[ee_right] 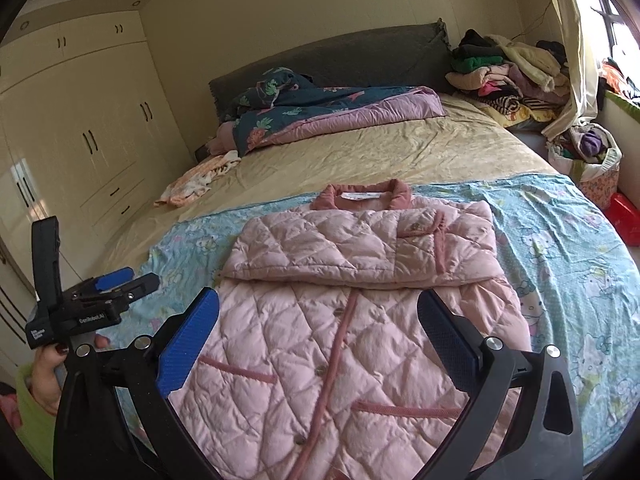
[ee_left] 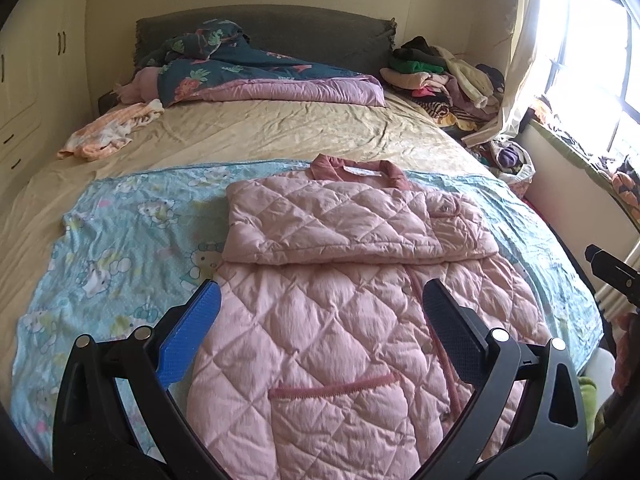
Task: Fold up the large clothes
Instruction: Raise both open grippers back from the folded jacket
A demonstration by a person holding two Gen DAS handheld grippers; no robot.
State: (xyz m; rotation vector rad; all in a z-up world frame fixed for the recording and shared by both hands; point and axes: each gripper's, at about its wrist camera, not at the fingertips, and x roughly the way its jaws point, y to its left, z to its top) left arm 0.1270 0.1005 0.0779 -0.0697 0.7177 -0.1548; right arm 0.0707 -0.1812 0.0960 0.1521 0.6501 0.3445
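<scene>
A pink quilted jacket (ee_left: 344, 320) lies front up on a light blue cartoon-print sheet (ee_left: 120, 240) on the bed, collar at the far end. Both sleeves are folded across the chest as a band (ee_left: 352, 220). It also shows in the right wrist view (ee_right: 352, 320). My left gripper (ee_left: 320, 300) is open and empty, held above the jacket's lower half. My right gripper (ee_right: 320, 312) is open and empty above the jacket's hem area. The left gripper also shows at the left of the right wrist view (ee_right: 116, 280), and the right gripper's tip at the right edge of the left wrist view (ee_left: 612, 272).
A dark floral quilt (ee_left: 248, 72) lies at the headboard. An orange-white garment (ee_left: 108, 128) lies on the beige sheet. A clothes pile (ee_left: 444, 76) sits at the far right corner. Wardrobes (ee_right: 80, 128) stand on the left, a window (ee_left: 592, 52) and a red box (ee_right: 624, 216) on the right.
</scene>
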